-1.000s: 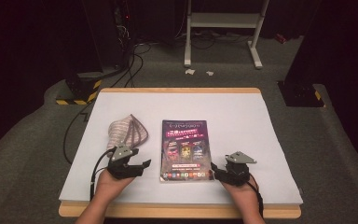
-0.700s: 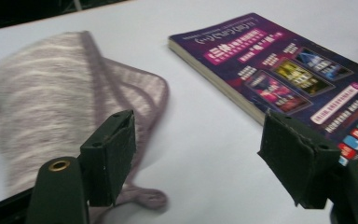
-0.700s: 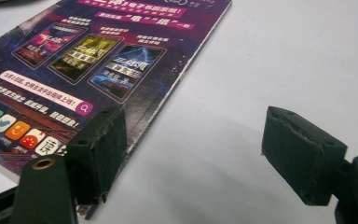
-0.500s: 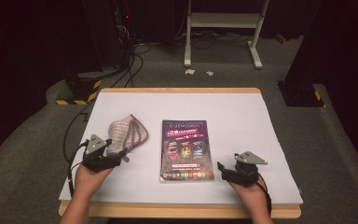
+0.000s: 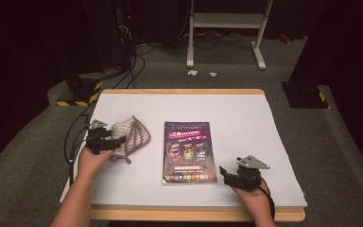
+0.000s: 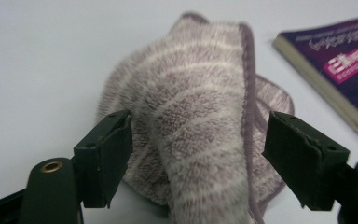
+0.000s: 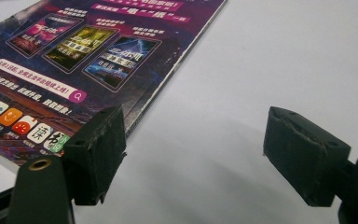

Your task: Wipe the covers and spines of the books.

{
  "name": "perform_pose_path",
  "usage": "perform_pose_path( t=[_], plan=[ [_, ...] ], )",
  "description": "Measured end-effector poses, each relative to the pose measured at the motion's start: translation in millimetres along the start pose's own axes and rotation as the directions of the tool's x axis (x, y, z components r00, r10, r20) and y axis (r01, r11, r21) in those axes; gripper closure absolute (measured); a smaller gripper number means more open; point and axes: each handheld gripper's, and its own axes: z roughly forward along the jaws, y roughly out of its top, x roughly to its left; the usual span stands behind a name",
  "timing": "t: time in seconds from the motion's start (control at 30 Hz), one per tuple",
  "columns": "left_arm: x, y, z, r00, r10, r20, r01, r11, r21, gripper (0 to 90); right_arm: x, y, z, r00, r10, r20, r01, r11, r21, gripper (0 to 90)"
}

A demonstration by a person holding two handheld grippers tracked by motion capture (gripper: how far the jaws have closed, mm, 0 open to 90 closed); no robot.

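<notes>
While our left gripper (image 6: 198, 163) has just been opening, wide astride the striped towel (image 6: 200, 121) | right gripper (image 7: 191, 154) wide, bare table (image 7: 284, 60) between, magazine (image 7: 93, 51) upper left.

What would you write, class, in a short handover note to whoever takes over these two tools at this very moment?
Left tool: jaws open, just been opening; striped towel bunched between them, not clamped.
Right tool: open, nothing between its jaws, beside the book's near right corner.
Book: lies closed and flat mid-table; towel left of it, apart.
Done: towel dragged left, off beside the book, and let go.
Left: cannot tell; probably clear the left tool from the towel.
</notes>
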Motion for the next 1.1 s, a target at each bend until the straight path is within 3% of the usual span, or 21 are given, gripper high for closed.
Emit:
perform_pose_path(
  t=[0.03, 0.1, 0.13, 0.27, 0.33, 0.4, 0.53, 0.6, 0.73, 0.9, 1.0, 1.07, 1.1],
  plan=[
    [0.4, -0.4, 4.9, 0.9998, -0.015, 0.009, 0.015, 0.9997, 0.017, 25.4, 0.1, -0.2, 0.0, 1.0, 0.0, 0.0, 0.0, 1.0, 0.001, 21.1],
    [1.3, -4.3, 22.3, 0.9995, -0.031, 0.004, 0.031, 0.9946, 0.099, 26.5, 0.8, -0.4, 0.0, 1.0, 0.003, 0.0, -0.003, 1.0, 0.003, 21.1],
    [0.6, -5.8, 26.0, 0.9996, -0.027, 0.0, 0.027, 0.9934, 0.112, 26.4, 1.2, -0.2, 0.0, 1.0, 0.004, -0.001, -0.004, 1.0, 0.002, 21.2],
    [-11.7, -7.4, 31.4, 0.9958, 0.053, -0.075, -0.043, 0.9917, 0.121, 32.1, 2.1, 0.0, -0.2, 1.0, 0.003, -0.002, -0.003, 1.0, 0.0, 21.5],
    [-14.7, -7.5, 32.1, 0.9935, 0.067, -0.092, -0.055, 0.9909, 0.123, 41.8, 3.0, -0.1, 0.4, 1.0, 0.008, -0.005, -0.008, 1.0, 0.003, 22.2],
    [-18.7, -7.7, 32.0, 0.9905, 0.099, -0.096, -0.087, 0.9887, 0.122, 47.3, 3.7, -0.3, 1.1, 1.0, -0.001, -0.005, 0.001, 1.0, 0.004, 22.7],
    [-27.0, -8.1, 31.5, 0.9851, 0.151, -0.082, -0.141, 0.9824, 0.123, 67.3, 5.3, 0.0, 0.6, 0.9999, 0.005, -0.01, -0.005, 1.0, 0.007, 23.2],
    [-28.5, -9.4, 30.7, 0.9816, 0.172, -0.083, -0.162, 0.9799, 0.116, 69.4, 5.9, 0.2, -0.1, 0.9999, 0.006, -0.01, -0.006, 1.0, 0.005, 23.7],
    [-26.3, -11.3, 24.6, 0.9882, 0.144, -0.052, -0.14, 0.9873, 0.076, 71.7, 6.4, -0.1, -0.8, 1.0, 0.0, -0.008, 0.0, 1.0, -0.002, 24.4],
    [-31.8, -17.1, 3.6, 0.9945, 0.105, 0.001, -0.105, 0.9929, -0.057, 72.1, 4.7, -0.6, -2.1, 1.0, 0.004, -0.003, -0.004, 1.0, -0.011, 25.0],
    [-42.0, -21.1, -12.4, 0.9929, 0.116, 0.025, -0.112, 0.9842, -0.138, 72.0, 4.4, -1.3, -2.1, 1.0, 0.003, 0.0, -0.003, 1.0, -0.01, 25.3],
    [-49.5, -23.7, -20.4, 0.9897, 0.141, 0.026, -0.134, 0.9748, -0.178, 71.9, 4.6, -1.3, -1.9, 1.0, -0.001, 0.001, 0.001, 1.0, -0.013, 25.4],
    [-54.3, -25.2, -26.7, 0.9876, 0.153, 0.034, -0.143, 0.9666, -0.213, 71.7, 5.1, -1.2, -1.9, 1.0, 0.0, 0.002, 0.0, 1.0, -0.014, 25.5]
  ],
)
